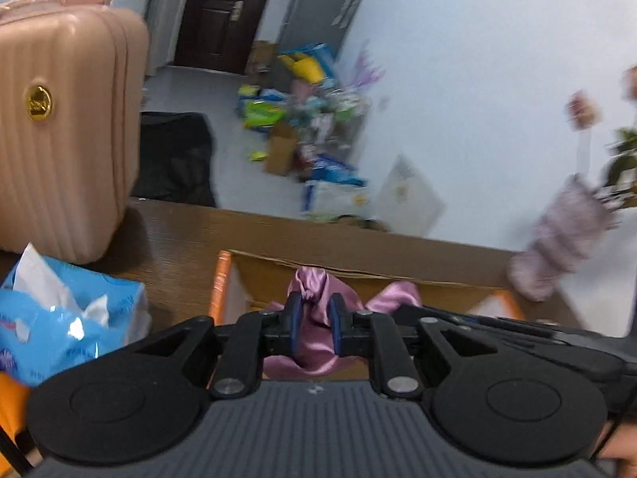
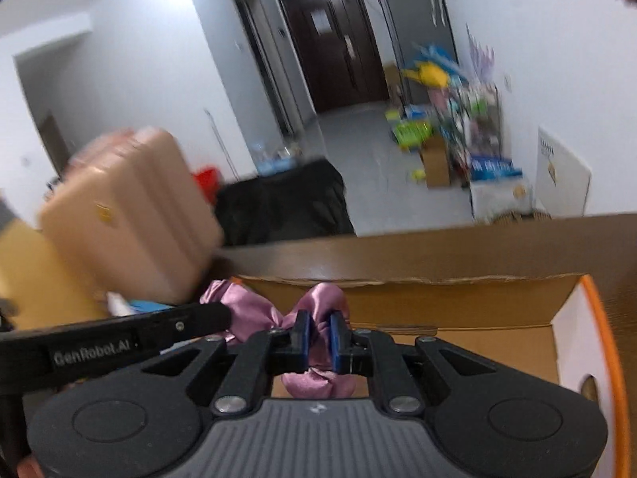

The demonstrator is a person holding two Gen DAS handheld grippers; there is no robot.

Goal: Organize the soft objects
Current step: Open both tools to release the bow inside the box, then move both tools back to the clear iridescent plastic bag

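A shiny pink satin cloth (image 1: 314,290) is held between both grippers over an open cardboard box (image 1: 278,269) with orange edges. My left gripper (image 1: 315,310) is shut on one bunched end of the cloth. My right gripper (image 2: 319,328) is shut on the other end of the same cloth (image 2: 318,298). The left gripper's body crosses the lower left of the right wrist view. The box (image 2: 458,302) lies on a brown wooden table (image 2: 477,247), and the cloth hangs into it.
A pink hard-shell suitcase (image 1: 67,127) stands on the table at the left. A blue tissue pack (image 1: 67,318) lies in front of it. A lilac fuzzy object (image 1: 565,235) sits at the right table edge. Floor clutter and a dark door are beyond.
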